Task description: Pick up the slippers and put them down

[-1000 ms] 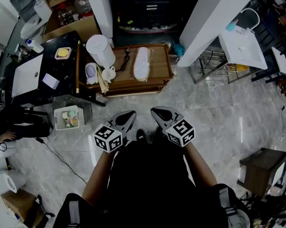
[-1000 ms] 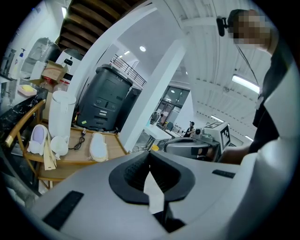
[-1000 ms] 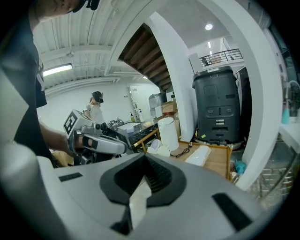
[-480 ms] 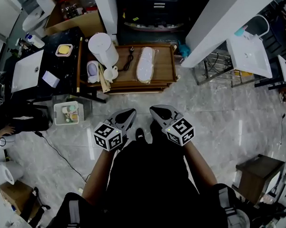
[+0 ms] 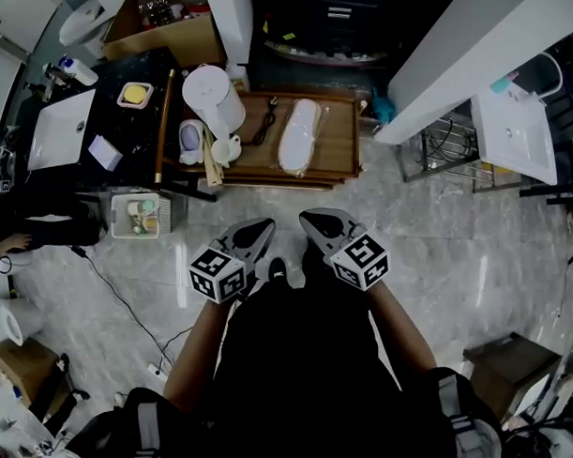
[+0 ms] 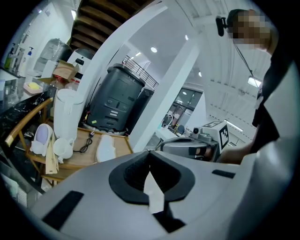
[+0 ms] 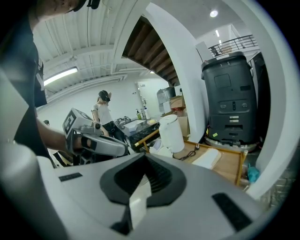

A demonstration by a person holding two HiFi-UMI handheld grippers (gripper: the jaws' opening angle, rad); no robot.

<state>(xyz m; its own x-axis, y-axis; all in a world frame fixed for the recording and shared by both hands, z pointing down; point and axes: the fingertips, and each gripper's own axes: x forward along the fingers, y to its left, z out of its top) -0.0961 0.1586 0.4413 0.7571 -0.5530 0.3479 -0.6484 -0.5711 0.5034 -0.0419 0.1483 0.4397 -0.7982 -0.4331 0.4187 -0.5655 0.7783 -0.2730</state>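
A pair of white slippers (image 5: pixel 299 148) in clear wrap lies on the low wooden table (image 5: pixel 333 170), right of a black cable. They also show in the left gripper view as slippers (image 6: pixel 106 147) and in the right gripper view as slippers (image 7: pixel 207 158). My left gripper (image 5: pixel 260 235) and right gripper (image 5: pixel 314 222) are held side by side close to my body, well short of the table. Both are shut with nothing in them. The left gripper (image 6: pixel 150 152) and right gripper (image 7: pixel 144 154) each show meeting jaws.
A tall white cylinder (image 5: pixel 214 96), a cup (image 5: pixel 221 150) and a purple-white object (image 5: pixel 189 137) stand on the table's left end. A black desk (image 5: pixel 124 135) and a floor basket (image 5: pixel 141 214) lie left. A white beam (image 5: pixel 477 48), wire rack (image 5: pixel 443 143) and brown stool (image 5: pixel 498 366) are right.
The head view has swung: the table and slippers have slid a little right and down in it, the basket up. Both grippers stay shut before my body.
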